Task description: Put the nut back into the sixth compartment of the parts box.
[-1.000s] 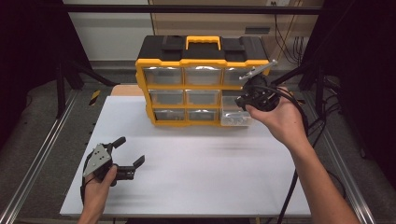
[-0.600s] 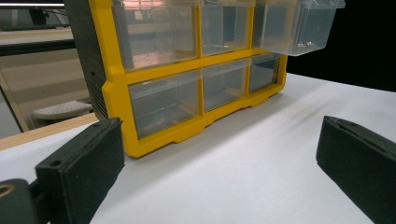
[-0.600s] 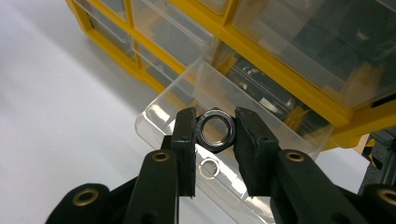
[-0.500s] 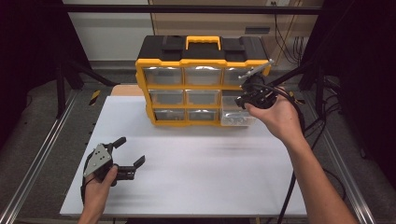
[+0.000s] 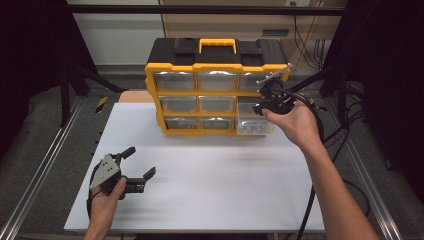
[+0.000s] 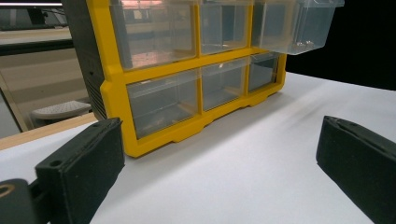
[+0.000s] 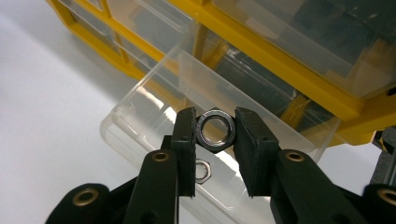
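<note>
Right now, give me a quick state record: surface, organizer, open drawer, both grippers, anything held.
surface: white table
organizer: yellow and black drawer cabinet, three rows of clear drawers, at the table's far edge
open drawer: bottom right drawer pulled out; a small nut lies inside
right gripper: above the open drawer, shut on a hex nut
left gripper: near the table's near left corner, jaws apart, holding nothing

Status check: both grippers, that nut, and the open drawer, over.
Right gripper shut on hex nut, above open drawer. Left gripper open, low on table. Second nut in drawer; nothing blocking.
</note>
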{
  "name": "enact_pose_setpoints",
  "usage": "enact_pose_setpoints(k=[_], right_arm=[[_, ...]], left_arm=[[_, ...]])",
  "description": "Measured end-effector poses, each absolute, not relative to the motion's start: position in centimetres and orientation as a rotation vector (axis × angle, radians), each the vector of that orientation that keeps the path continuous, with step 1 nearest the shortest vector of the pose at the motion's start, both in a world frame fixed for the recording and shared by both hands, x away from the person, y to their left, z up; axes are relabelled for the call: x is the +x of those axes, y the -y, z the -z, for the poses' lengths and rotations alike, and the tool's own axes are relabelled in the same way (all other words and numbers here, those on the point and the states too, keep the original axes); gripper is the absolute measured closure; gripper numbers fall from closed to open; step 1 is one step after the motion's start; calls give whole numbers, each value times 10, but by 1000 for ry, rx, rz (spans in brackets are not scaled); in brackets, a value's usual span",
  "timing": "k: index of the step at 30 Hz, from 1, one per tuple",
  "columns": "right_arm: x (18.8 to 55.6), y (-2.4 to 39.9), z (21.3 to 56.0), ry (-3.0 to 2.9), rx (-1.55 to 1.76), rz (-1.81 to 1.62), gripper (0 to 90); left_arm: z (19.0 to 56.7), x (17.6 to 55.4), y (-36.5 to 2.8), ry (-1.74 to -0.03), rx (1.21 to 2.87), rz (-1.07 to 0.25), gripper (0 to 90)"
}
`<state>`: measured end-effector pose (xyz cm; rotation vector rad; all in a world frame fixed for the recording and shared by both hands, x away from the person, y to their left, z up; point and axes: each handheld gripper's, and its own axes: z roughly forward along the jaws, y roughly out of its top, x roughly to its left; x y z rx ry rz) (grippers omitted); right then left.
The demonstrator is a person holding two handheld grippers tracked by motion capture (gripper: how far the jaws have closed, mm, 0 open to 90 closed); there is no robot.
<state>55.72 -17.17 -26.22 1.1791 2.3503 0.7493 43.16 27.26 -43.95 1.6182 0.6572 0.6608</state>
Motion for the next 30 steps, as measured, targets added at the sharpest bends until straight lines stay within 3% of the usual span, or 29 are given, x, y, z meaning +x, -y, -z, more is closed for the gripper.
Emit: enact_pose_setpoints(k=[15,22,30], right_arm=[[572,174,283,-2366,1233,-736,693],[564,178,282,-2294,1238,-834,514],[526,178,282,-2149,1157,-1037,299]], left_arm=[[440,432,-273,-656,1618,-660,11],[440,432,-273,-656,1617,-660,11],[440,432,-272,-655,1622,-661,11]])
